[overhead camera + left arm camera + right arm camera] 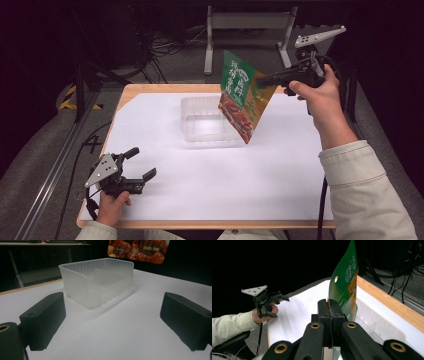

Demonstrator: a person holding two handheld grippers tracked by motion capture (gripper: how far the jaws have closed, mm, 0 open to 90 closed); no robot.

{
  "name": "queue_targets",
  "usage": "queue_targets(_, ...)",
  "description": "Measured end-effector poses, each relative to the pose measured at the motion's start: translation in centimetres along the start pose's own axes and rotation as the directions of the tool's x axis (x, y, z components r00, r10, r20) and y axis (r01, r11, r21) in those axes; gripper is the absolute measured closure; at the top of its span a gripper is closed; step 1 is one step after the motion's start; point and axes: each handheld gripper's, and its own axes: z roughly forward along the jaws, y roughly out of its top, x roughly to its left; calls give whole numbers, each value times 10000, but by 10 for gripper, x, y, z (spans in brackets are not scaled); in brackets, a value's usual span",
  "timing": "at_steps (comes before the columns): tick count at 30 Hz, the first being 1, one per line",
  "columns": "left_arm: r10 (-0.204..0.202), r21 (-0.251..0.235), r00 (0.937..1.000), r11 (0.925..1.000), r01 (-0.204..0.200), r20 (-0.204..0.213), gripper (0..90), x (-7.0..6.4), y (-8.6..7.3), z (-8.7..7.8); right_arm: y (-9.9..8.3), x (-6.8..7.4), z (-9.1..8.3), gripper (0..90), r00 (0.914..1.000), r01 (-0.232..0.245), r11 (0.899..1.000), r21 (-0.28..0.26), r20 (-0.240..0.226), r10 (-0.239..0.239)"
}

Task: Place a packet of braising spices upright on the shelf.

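Table point(200, 190) brightly lit — surroundings black | jaws blurred (close-up) | soft shadows

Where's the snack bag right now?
The snack bag hangs in the air, pinched by the right gripper, over the right edge of the clear plastic tub at the far middle of the table.

Wooden table point(150, 89), white sheet point(210, 175), clear plastic tray point(192, 127)
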Motion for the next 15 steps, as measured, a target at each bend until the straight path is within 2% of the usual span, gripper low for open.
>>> queue_targets(15, 11, -43, 10000, 10000, -11, 65, 71, 1, 1, 1, 23, -11, 36, 900, 9998, 145, 9998, -139, 98, -144)
